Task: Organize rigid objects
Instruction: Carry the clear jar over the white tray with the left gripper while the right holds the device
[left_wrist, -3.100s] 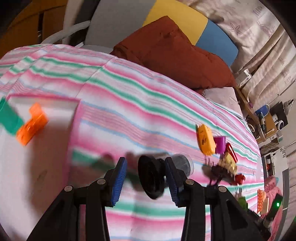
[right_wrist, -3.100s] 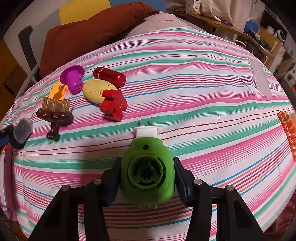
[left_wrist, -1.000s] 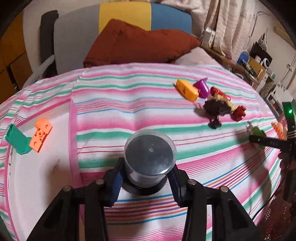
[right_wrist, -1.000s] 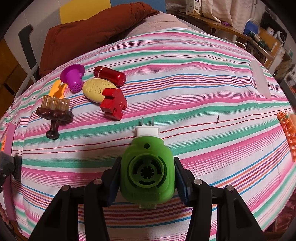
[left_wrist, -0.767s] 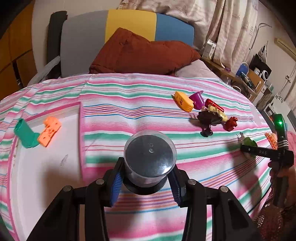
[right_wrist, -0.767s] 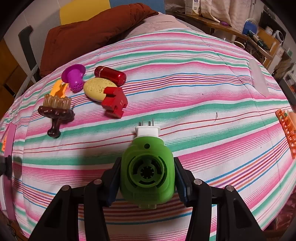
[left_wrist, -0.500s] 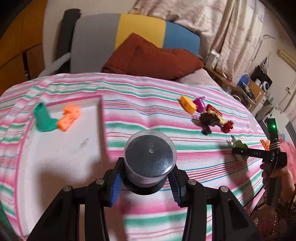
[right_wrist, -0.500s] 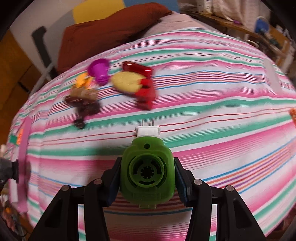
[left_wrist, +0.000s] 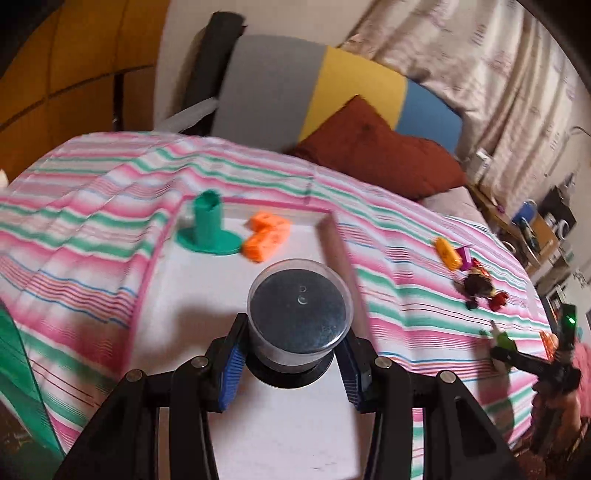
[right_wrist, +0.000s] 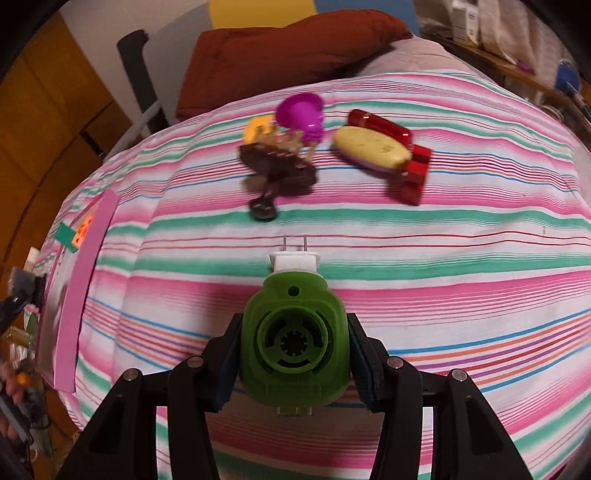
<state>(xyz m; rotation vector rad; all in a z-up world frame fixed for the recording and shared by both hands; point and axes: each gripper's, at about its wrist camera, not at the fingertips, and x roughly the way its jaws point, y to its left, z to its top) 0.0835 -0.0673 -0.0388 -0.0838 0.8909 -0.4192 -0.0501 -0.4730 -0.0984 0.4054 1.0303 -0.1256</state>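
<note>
My left gripper (left_wrist: 291, 365) is shut on a clear round jar with a black base (left_wrist: 299, 317), held above the white tray (left_wrist: 207, 306) with a pink rim. In the tray's far corner stand a green stand (left_wrist: 208, 230) and orange blocks (left_wrist: 266, 236). My right gripper (right_wrist: 293, 365) is shut on a green plug-in device (right_wrist: 295, 339) with a white two-pin plug, over the striped bedspread. Beyond it lie a brown brush (right_wrist: 275, 168), a purple cup (right_wrist: 301, 112), a yellow oval (right_wrist: 371, 147), a red cylinder (right_wrist: 380, 123) and a red block (right_wrist: 412, 177).
The striped bedspread (left_wrist: 424, 314) covers the bed, with a rust-red pillow (left_wrist: 373, 147) and a grey, yellow and blue headrest (left_wrist: 321, 85) at its far end. Wooden cupboards (left_wrist: 74, 85) stand to the left. A cluttered shelf (left_wrist: 532, 229) lies at the right.
The left gripper has carried the jar leftwards from above the bedspread to above the white tray. The right gripper has moved left with the green device, so the pile of objects sits more centrally ahead.
</note>
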